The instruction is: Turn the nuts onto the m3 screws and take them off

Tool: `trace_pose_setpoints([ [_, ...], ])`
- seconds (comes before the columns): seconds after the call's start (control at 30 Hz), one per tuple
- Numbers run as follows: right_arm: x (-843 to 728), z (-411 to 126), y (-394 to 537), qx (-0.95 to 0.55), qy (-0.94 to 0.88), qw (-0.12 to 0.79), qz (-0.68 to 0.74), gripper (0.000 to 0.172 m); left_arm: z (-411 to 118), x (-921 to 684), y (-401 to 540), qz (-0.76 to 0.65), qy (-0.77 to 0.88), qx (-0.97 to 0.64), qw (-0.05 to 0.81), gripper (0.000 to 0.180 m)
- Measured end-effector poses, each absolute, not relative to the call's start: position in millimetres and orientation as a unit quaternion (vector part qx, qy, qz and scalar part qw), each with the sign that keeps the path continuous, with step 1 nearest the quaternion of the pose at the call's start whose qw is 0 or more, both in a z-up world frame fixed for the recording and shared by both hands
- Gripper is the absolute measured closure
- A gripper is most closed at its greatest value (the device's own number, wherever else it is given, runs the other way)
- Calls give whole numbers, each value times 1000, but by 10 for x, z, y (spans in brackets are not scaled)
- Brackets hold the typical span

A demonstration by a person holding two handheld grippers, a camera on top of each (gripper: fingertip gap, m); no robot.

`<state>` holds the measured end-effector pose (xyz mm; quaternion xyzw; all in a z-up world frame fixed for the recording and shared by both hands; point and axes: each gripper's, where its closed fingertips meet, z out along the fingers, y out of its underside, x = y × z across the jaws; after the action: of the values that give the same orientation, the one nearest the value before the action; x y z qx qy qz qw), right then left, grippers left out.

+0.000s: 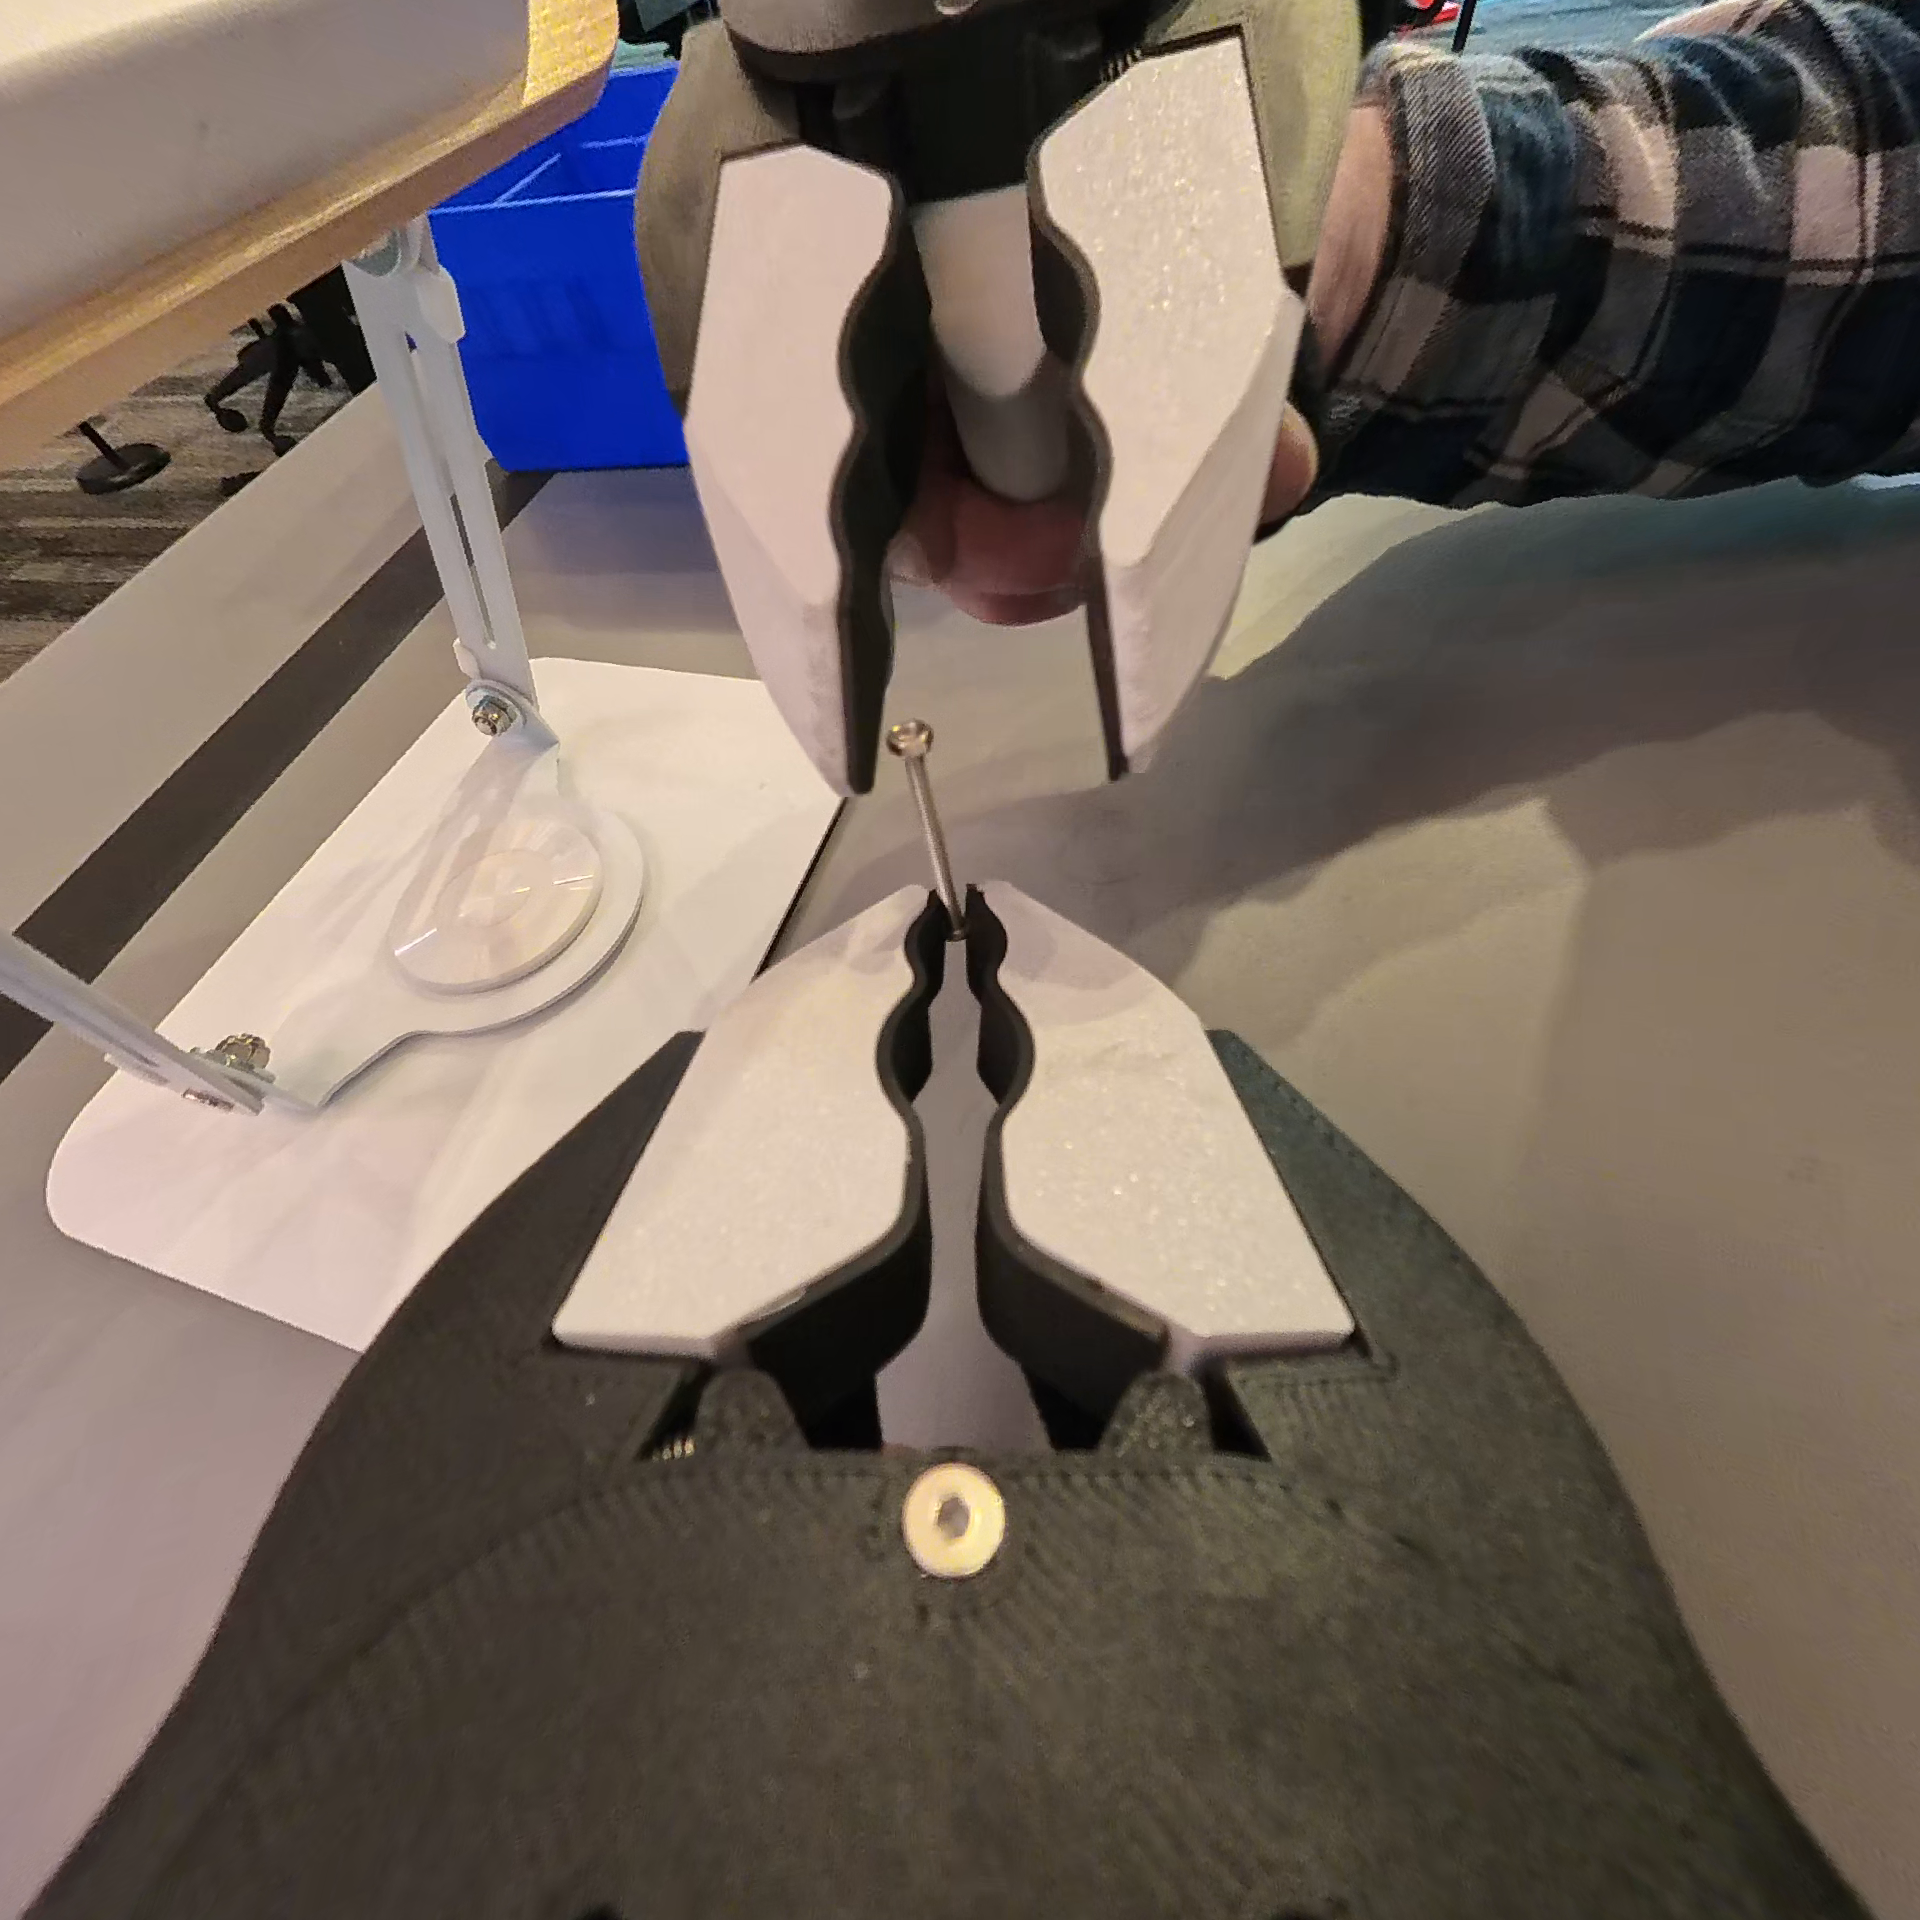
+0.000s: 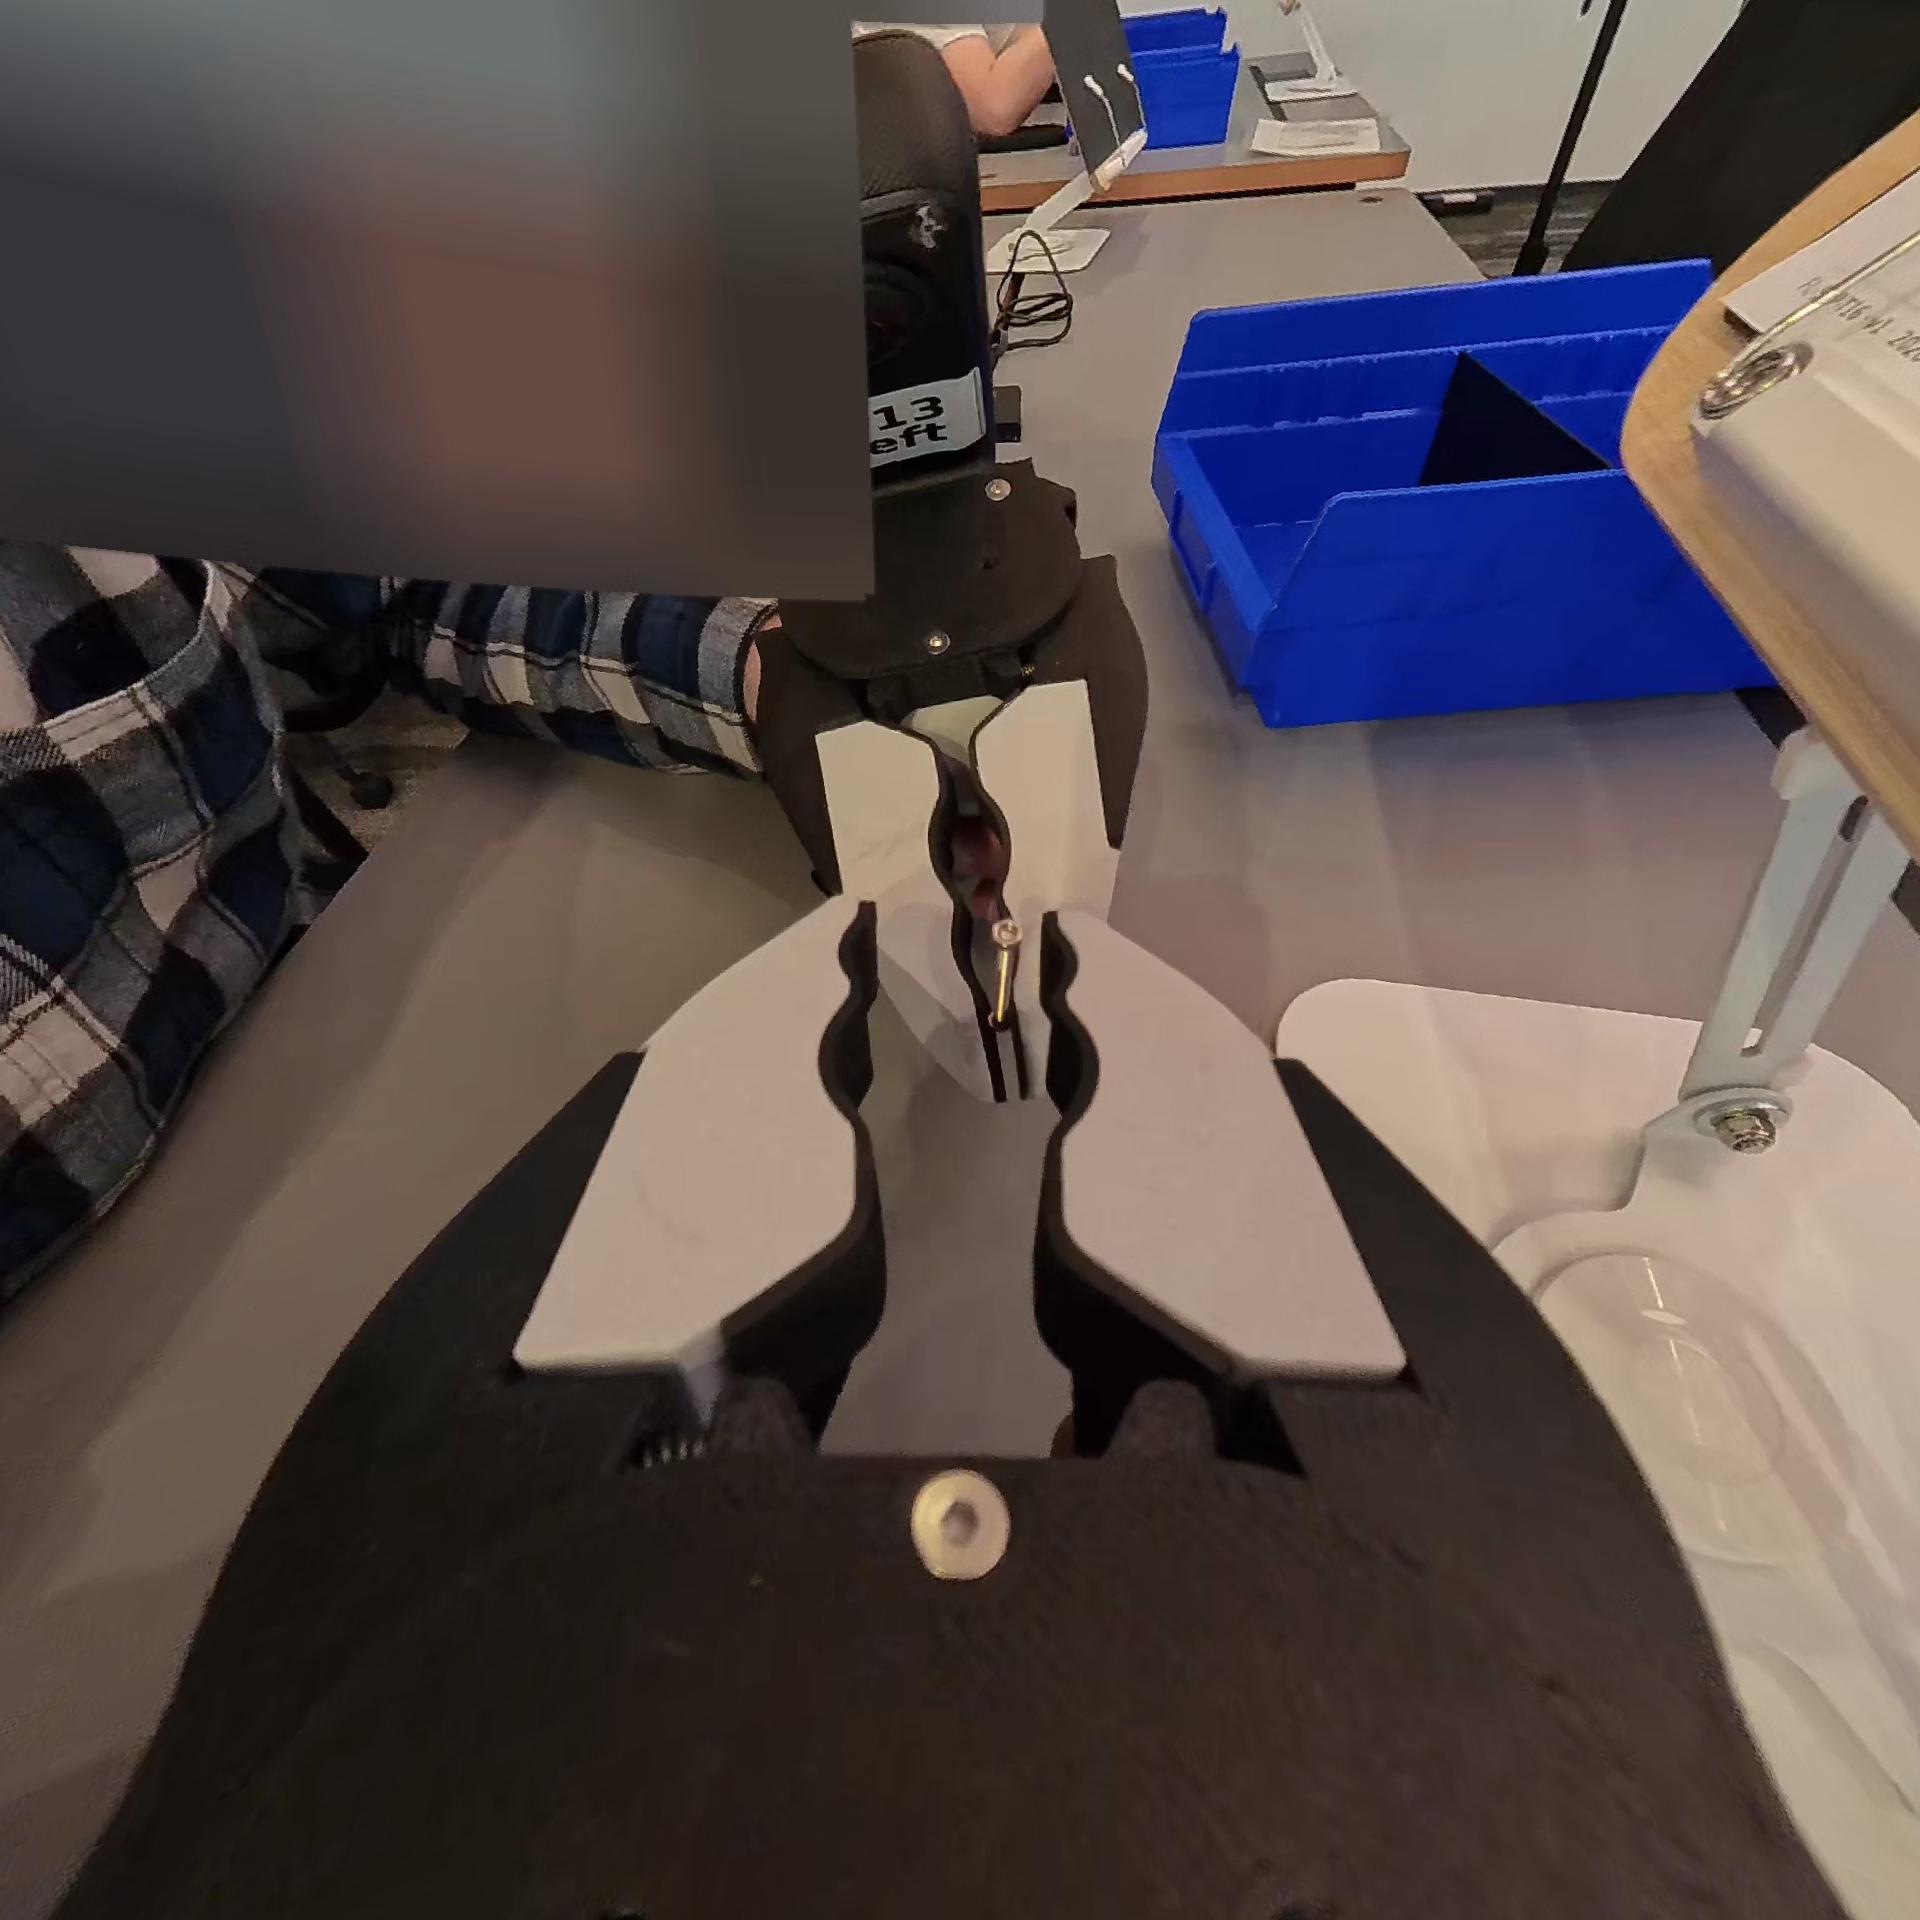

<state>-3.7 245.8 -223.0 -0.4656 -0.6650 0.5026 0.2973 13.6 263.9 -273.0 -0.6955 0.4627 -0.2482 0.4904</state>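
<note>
Left wrist view shows the left gripper (image 1: 951, 914) clenched on a thin metal screw (image 1: 928, 821) by its tip, head up between the parted fingers of the released right gripper (image 1: 987, 774) above the counter (image 1: 1455, 1039).

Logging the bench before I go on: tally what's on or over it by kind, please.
Tools: 2, left shut on the screw, right open
Screw: 1
Blue bin: 1
White stand with round lens: 1
Total: 5

Grey tabletop (image 2: 1351, 883); patterned carpet (image 1: 62, 540); chair bases (image 1: 249, 384).
</note>
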Motion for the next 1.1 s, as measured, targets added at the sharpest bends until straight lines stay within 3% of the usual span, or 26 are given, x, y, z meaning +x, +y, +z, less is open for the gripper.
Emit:
trace_pose_setpoints([
  [1.1, 32, -2252, 2438, -456, -662, 306, 510, 139, -2711, 127, 2641, -265, 453, -695, 491, 177],
])
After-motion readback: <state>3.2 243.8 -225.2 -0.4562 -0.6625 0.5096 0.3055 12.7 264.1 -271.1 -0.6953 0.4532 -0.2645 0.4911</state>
